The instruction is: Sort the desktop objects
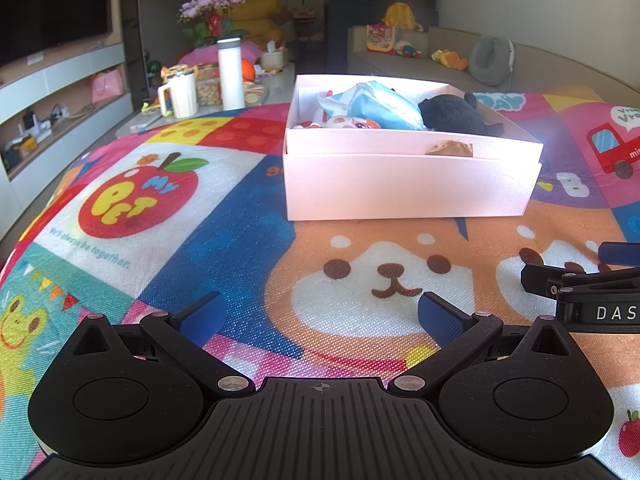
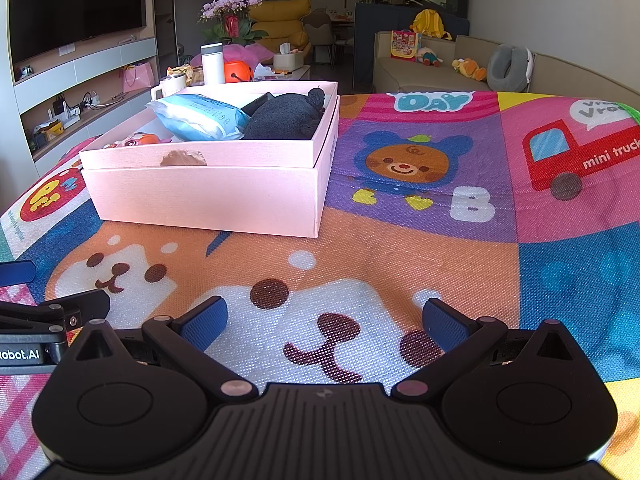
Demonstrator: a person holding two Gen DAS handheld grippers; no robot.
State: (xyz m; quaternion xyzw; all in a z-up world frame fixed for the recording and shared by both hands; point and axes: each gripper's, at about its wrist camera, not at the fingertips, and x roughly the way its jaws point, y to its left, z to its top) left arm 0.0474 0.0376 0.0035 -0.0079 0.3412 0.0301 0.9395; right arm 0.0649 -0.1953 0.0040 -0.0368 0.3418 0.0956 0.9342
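Note:
A pink box (image 1: pixel 408 184) stands on the colourful cartoon mat, also in the right wrist view (image 2: pixel 208 196). Inside lie a blue-white packet (image 1: pixel 372 106) (image 2: pixel 200 114), a black plush toy (image 1: pixel 456 114) (image 2: pixel 288 116) and a small orange-white toy (image 1: pixel 352 123) (image 2: pixel 134 140). My left gripper (image 1: pixel 320 314) is open and empty, low over the mat in front of the box. My right gripper (image 2: pixel 326 320) is open and empty, to the right of the left one, which shows at the left edge (image 2: pixel 48 320). The right gripper shows at the right edge of the left view (image 1: pixel 592 284).
The printed mat (image 1: pixel 168 200) covers the whole surface. Behind it a low table holds a white bottle (image 1: pixel 231 74), a lidded mug (image 1: pixel 178 94), a jar and a tissue box. A sofa (image 2: pixel 460 68) with toys stands at the back right.

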